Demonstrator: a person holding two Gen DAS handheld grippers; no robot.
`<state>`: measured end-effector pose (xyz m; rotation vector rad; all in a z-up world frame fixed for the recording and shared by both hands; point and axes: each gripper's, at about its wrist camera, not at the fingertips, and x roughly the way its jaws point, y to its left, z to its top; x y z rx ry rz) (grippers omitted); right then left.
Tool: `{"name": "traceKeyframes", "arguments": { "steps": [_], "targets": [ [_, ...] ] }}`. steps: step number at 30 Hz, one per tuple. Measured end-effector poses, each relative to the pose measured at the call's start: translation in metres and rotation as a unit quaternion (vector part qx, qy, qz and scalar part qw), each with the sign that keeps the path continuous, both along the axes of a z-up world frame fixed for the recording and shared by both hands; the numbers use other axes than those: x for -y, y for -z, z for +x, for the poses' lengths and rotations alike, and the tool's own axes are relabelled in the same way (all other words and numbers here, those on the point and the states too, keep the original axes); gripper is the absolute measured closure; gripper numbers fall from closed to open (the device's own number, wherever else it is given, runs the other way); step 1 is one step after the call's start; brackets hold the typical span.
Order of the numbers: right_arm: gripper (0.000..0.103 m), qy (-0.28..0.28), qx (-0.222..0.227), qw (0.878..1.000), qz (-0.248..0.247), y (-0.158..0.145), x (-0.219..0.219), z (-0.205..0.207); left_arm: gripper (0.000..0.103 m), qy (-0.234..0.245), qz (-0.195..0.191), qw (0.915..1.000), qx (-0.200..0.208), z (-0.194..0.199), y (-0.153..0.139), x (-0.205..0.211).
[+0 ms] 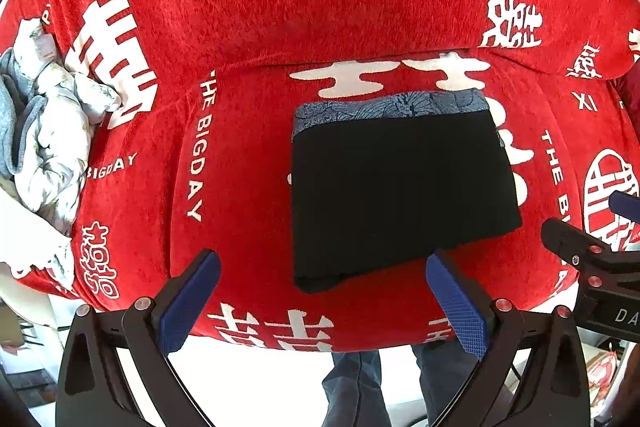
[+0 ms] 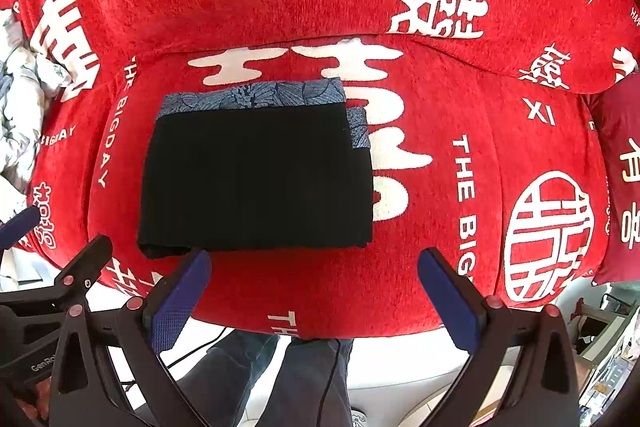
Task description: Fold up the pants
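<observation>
Your pants sit folded mid-frame; both the left gripper and right gripper hang wide apart and empty, so you look done

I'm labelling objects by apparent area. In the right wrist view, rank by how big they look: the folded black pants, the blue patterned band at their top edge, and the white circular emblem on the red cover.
1. Folded black pants, clearly largest.
2. White circular emblem.
3. Blue patterned band.
The emblem and band look close in area, and fisheye stretching makes that order unsure.
</observation>
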<state>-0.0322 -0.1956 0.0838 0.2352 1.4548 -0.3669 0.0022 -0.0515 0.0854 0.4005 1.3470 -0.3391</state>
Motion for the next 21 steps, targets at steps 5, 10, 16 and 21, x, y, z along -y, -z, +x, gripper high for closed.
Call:
{"name": "traceKeyframes", "arguments": {
  "steps": [5,10,16,21],
  "targets": [
    [0.0,0.0,-0.003,1.0,0.001,0.0015,0.0003,-0.0002,0.0,-0.005,-0.001,1.0,-0.003,0.0014,0.0009,-0.0017],
    [0.0,0.0,-0.003,1.0,0.0,0.0021,-0.0014,-0.0006,0.0,-0.015,-0.004,0.9999,-0.006,0.0024,0.0021,-0.0034],
    [0.0,0.005,-0.006,1.0,0.002,0.0051,0.0,-0.0023,0.0,-0.025,-0.006,0.9997,0.001,0.0021,0.0023,-0.0061],
    [0.0,0.004,-0.009,1.0,0.002,0.0071,0.0008,-0.0031,0.0,-0.023,-0.013,0.9996,-0.006,0.003,0.0032,-0.0076]
  ]
}}
